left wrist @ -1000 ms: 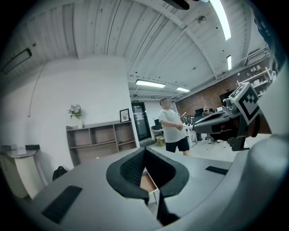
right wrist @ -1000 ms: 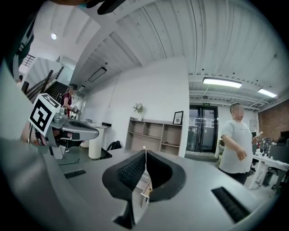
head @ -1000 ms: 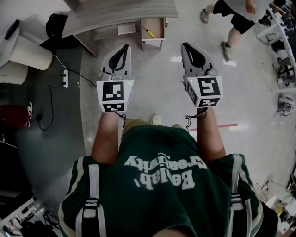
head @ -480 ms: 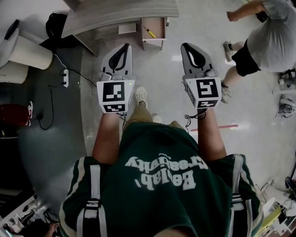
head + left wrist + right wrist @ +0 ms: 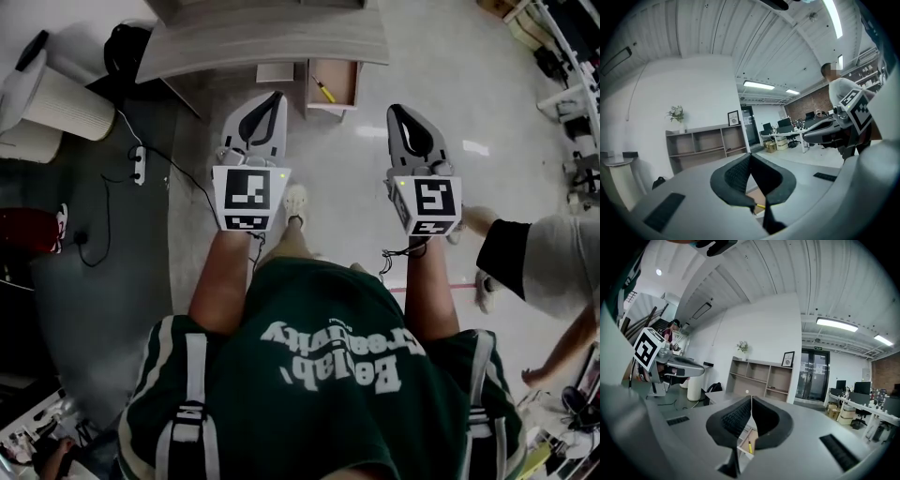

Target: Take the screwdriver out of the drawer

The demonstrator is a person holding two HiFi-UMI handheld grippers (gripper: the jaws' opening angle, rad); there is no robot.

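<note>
A yellow-handled screwdriver [image 5: 324, 91] lies in the pulled-out wooden drawer [image 5: 335, 82] under the grey desk [image 5: 272, 42] at the top of the head view. It also shows through the right gripper's jaws as a yellow screwdriver [image 5: 749, 446] in the drawer [image 5: 745, 439]. A bit of its yellow handle [image 5: 761, 206] peeks past the left gripper's tips. My left gripper [image 5: 273, 99] is shut and empty, just left of the drawer. My right gripper [image 5: 397, 113] is shut and empty, to the drawer's right and nearer me. Both point level toward the desk.
A white cylinder bin [image 5: 62, 103] and a power strip with cables [image 5: 137, 163] sit at the left on the dark floor. Another person's leg and shorts [image 5: 534, 262] are close at the right. Open shelves [image 5: 759, 378] stand behind the desk.
Both grippers and I have moved closer to the desk and drawer. The other person has walked from the upper right down to my right side.
</note>
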